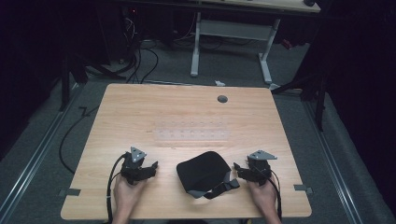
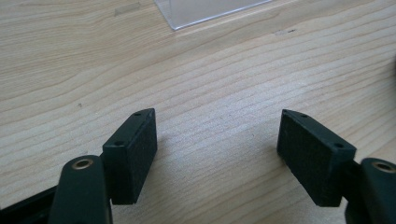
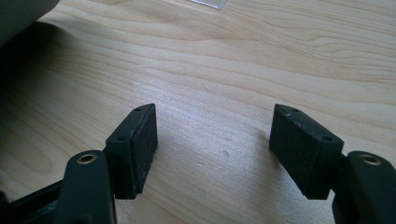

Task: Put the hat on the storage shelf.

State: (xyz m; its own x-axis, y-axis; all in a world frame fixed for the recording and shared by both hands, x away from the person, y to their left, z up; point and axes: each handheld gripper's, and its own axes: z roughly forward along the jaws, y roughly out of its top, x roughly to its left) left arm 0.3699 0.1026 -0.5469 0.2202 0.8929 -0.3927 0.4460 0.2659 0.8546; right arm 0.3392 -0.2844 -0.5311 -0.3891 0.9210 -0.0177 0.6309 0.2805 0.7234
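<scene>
Presently, both hand-held grippers are held wide open and empty beside a black cap.
Between the left hand-held gripper and right hand-held gripper, the cap is judged soft and light; its stiffer brim is best pinched.

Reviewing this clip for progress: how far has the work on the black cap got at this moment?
Nothing looks done: the black cap lies flat on the table, strap side toward the person, untouched. In hand: the left gripper and right gripper rest on either side of it, jaws open and empty. Left: grasping and handling the cap; the clear plastic sheet beyond lies untouched.
</scene>
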